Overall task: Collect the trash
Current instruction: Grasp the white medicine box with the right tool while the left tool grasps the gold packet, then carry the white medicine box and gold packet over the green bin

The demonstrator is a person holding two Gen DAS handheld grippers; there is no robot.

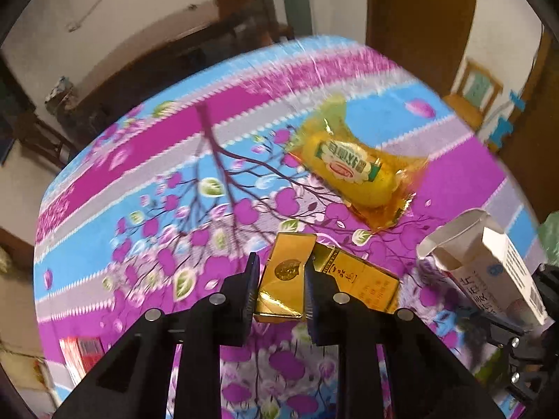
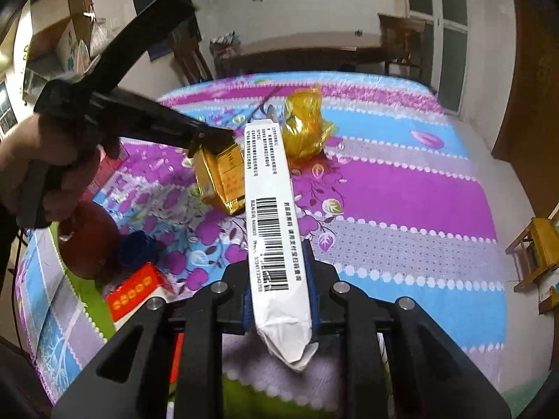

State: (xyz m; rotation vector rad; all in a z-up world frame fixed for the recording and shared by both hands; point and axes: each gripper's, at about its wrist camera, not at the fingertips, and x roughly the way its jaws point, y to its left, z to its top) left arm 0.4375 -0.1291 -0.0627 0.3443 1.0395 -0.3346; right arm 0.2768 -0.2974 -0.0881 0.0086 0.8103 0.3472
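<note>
Gold cigarette box (image 1: 284,276) clamped by left gripper (image 1: 279,276) (lid flipped open) | right gripper (image 2: 279,293) clamped on white carton (image 2: 276,244) | yellow wrapper (image 1: 353,171) lies on bedsheet (image 1: 157,160)

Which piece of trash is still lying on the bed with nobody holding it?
The yellow crinkly plastic wrapper. The gold box and white carton are each pinched in jaws.

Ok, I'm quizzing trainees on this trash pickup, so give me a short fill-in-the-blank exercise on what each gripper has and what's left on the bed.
1. The left gripper is shut on a ____-coloured box.
2. The white carton in the right gripper shows a printed ____.
3. The yellow snack packet lies loose on the flowered ____.

Missing words: gold; barcode; bedsheet
</note>
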